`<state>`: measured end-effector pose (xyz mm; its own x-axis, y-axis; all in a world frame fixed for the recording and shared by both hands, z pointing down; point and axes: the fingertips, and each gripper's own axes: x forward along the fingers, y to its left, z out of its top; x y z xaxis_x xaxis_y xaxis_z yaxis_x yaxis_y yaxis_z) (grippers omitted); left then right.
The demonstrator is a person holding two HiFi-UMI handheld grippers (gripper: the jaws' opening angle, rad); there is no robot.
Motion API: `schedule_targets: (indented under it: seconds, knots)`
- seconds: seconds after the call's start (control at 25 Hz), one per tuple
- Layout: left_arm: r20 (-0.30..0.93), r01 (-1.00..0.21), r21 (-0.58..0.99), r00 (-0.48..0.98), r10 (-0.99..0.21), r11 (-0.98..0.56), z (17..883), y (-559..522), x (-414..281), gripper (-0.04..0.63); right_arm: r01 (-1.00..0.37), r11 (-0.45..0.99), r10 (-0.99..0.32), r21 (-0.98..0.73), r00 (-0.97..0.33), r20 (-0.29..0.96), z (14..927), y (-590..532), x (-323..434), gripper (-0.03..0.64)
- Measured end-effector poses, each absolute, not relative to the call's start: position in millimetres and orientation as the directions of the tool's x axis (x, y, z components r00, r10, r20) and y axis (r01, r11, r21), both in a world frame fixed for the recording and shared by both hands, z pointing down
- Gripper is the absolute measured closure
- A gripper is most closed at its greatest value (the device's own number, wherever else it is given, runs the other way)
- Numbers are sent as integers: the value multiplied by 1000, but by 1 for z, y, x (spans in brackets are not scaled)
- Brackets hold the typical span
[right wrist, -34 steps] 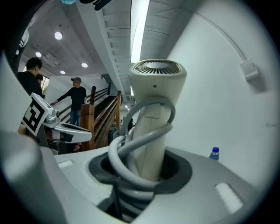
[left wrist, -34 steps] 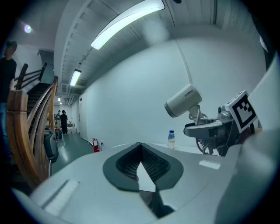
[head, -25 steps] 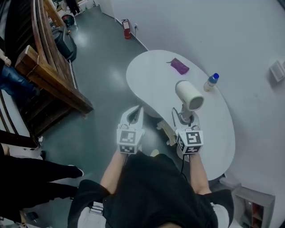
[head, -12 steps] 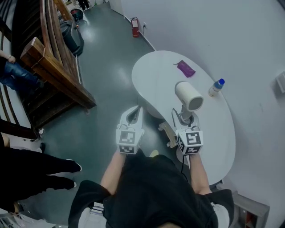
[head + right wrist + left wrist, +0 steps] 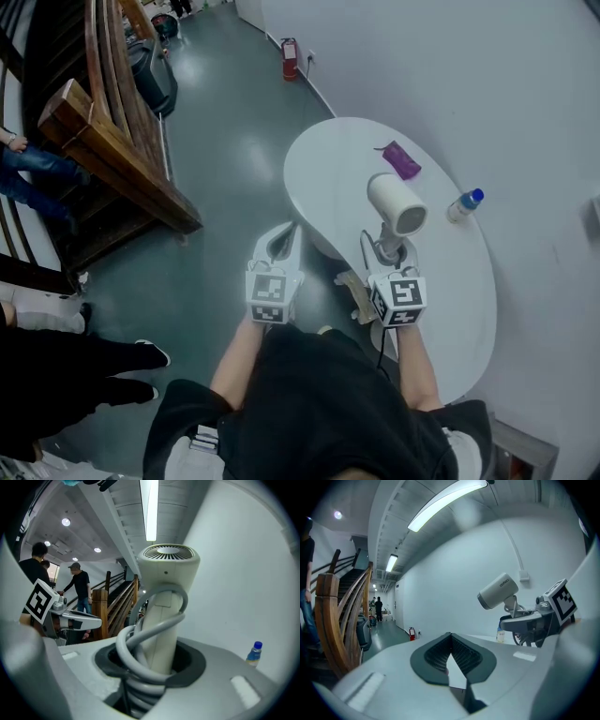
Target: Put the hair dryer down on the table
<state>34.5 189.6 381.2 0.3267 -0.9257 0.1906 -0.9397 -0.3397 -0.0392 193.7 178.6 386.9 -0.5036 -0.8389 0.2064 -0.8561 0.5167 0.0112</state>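
Observation:
A cream hair dryer (image 5: 396, 203) stands upright over the near part of the white table (image 5: 328, 169), nozzle pointing toward the wall. My right gripper (image 5: 387, 251) is shut on the dryer's handle. In the right gripper view the handle (image 5: 159, 630) rises between the jaws with its grey cord (image 5: 136, 644) wound around it. My left gripper (image 5: 281, 242) hangs over the floor left of the table's edge, shut and with nothing in it. The left gripper view shows its dark pads (image 5: 461, 656) pressed together and the hair dryer (image 5: 498, 590) up to the right.
A purple pouch (image 5: 401, 159) lies at the table's far side, and a small blue-capped bottle (image 5: 465, 204) stands by the wall. A wooden stair rail (image 5: 112, 159) runs at the left. A person's legs (image 5: 66, 366) are at the lower left. A red extinguisher (image 5: 290, 58) stands by the far wall.
The head view has drifted, so the table, pouch and bottle sit slightly further right and lower. Both grippers and the hair dryer keep their places.

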Motion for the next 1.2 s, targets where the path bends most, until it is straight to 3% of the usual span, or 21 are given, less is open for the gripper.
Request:
schedule_targets:
  seconds: [0.64,1.2]
  knots:
    - [218,-935,-14,343,-914,-355,384,58,-44,589,-857,515,-828,-1,-497,259,394,51,110,430]
    - [254,-896,1,429,-867,-443,406,-37,-89,589,-899,438,-849,0,-414,327,426,-33,68,430]
